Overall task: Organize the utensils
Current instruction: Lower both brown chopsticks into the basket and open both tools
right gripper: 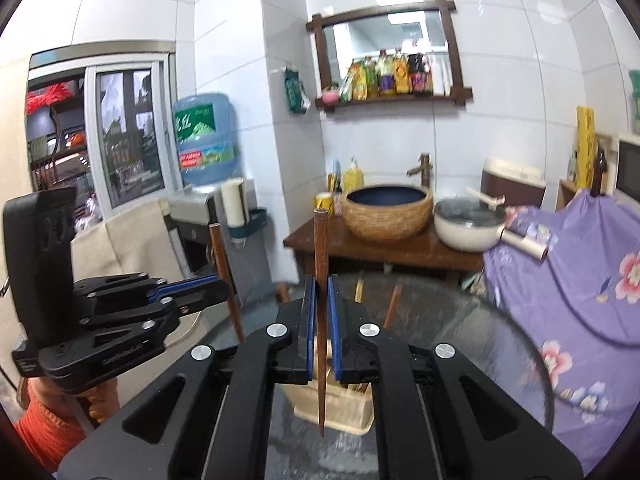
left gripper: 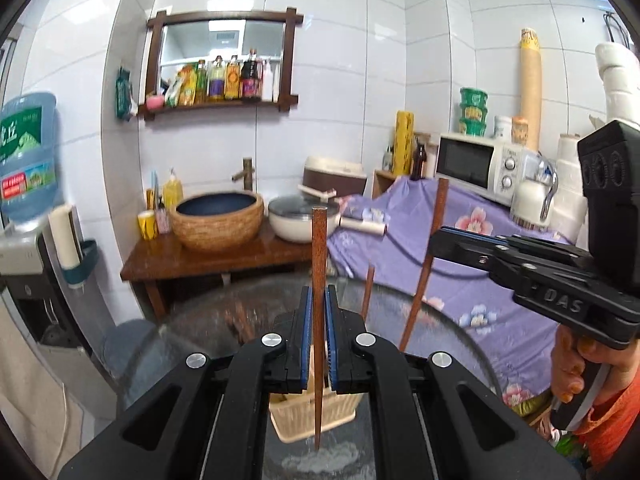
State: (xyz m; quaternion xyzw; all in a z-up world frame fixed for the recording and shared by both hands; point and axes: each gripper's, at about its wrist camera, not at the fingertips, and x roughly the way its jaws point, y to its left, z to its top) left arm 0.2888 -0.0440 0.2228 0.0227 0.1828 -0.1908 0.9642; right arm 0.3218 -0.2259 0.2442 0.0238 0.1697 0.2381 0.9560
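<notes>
In the left wrist view my left gripper (left gripper: pixel 319 294) is shut on a brown wooden chopstick (left gripper: pixel 318 248) that stands upright, tip down. Its tip hangs over a cream slatted utensil basket (left gripper: pixel 340 412) on the round glass table (left gripper: pixel 452 320). My right gripper (left gripper: pixel 434 242) comes in from the right, shut on a second chopstick (left gripper: pixel 424 280). In the right wrist view that gripper (right gripper: pixel 320 286) holds its chopstick (right gripper: pixel 321 240) upright above the same basket (right gripper: pixel 344 408). The left gripper (right gripper: pixel 220 284) sits to the left with its chopstick (right gripper: pixel 226 280). More chopsticks (right gripper: pixel 394 304) stick up from the basket.
Behind the table stands a wooden washstand (left gripper: pixel 208 256) with a woven basin (left gripper: pixel 218 220) and a white lidded pot (left gripper: pixel 296 220). A purple floral cloth (left gripper: pixel 460 288) covers the right side, with a microwave (left gripper: pixel 476 164) on it. A water dispenser (left gripper: pixel 28 160) stands at the left.
</notes>
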